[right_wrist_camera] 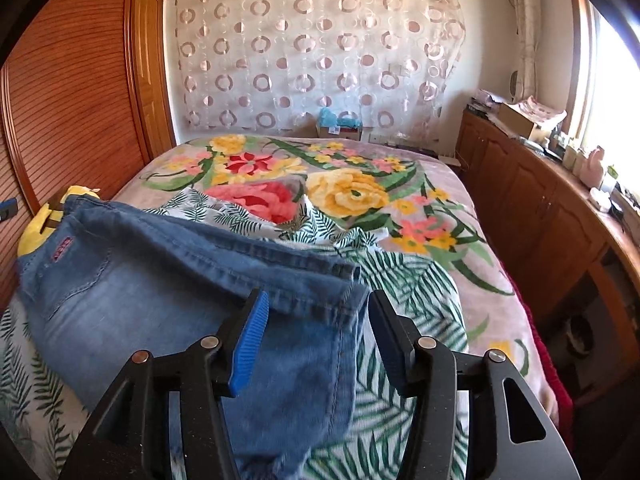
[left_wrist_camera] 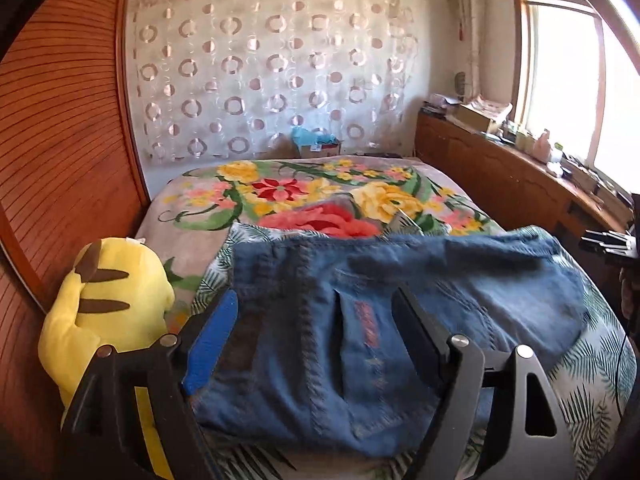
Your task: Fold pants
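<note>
Folded blue denim pants (left_wrist_camera: 400,312) lie on the bed's near edge; left gripper (left_wrist_camera: 320,320) and right gripper (right_wrist_camera: 316,320) both hover released.

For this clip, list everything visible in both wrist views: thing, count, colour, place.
jeans: one, blue denim, folded on the leaf-print sheet at the near end of the bed
leaf-print sheet: one, white with green fronds, under the jeans
floral blanket: one, pink with yellow and red flowers, over the far bed
plush toy: one, yellow with brown stripes, left of the jeans by the wardrobe
wardrobe: one, reddish wood, slatted, left wall
circle-pattern curtain: one, white and pink, back wall
cabinets: a row, brown wood, cluttered top, under the window
left claw: one, black with blue pads, open over the jeans
right claw: one, black with blue pads, open at the jeans' edge
</note>
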Motion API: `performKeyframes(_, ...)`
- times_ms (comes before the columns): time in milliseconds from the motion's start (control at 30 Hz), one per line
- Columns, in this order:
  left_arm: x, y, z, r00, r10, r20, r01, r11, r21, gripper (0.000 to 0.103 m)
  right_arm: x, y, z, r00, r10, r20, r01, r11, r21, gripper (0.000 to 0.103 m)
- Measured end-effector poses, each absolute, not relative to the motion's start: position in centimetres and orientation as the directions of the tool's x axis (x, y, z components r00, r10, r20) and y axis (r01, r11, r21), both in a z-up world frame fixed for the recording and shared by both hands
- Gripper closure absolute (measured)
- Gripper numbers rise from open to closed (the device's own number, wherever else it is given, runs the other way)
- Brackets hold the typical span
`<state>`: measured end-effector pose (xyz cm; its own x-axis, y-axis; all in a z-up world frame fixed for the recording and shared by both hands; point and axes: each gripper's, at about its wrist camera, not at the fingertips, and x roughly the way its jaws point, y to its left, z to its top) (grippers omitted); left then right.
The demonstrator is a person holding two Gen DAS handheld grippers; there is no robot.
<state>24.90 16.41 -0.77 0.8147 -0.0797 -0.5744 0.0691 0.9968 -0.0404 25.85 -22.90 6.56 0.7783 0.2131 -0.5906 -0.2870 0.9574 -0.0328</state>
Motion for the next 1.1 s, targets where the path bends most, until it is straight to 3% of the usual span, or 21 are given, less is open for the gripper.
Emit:
performKeyframes(900, 20.8, 6.7, -4.2, 0.742, -0.195, -0.641, 0.203, 0.977, -0.062, 0.023, 25.9, -25.3, 3.4, 0.632, 0.282, -0.722, -0.318, 0.944, 0.09, 0.049)
performKeyframes(933, 20.8, 6.6, -4.2, 0.742, -0.195, -0.641, 0.203, 0.977, -0.062, 0.023, 26.0, -25.3, 3.5, 0.631, 0.286, -0.721, -0.322, 0.942, 0.092, 0.051)
performKeyframes(1000, 20.6, 6.5, -4.1, 0.743, -0.194, -0.641, 0.204, 0.977, -0.059, 0.023, 26.0, -25.1, 3.8, 0.628, 0.293, -0.721, -0.336, 0.938, 0.089, 0.063)
performKeyframes(1067, 20.6, 6.5, -4.2, 0.743, -0.19, -0.641, 0.202, 0.978, -0.056, 0.023, 25.6, -24.8, 3.9, 0.642, 0.281, -0.714, -0.342, 0.938, 0.061, 0.084)
performKeyframes(1100, 20.6, 6.5, -4.2, 0.743, -0.19, -0.641, 0.202, 0.978, -0.055, 0.023, 25.4, -24.7, 4.1, 0.648, 0.283, -0.708, -0.354, 0.934, 0.049, 0.088)
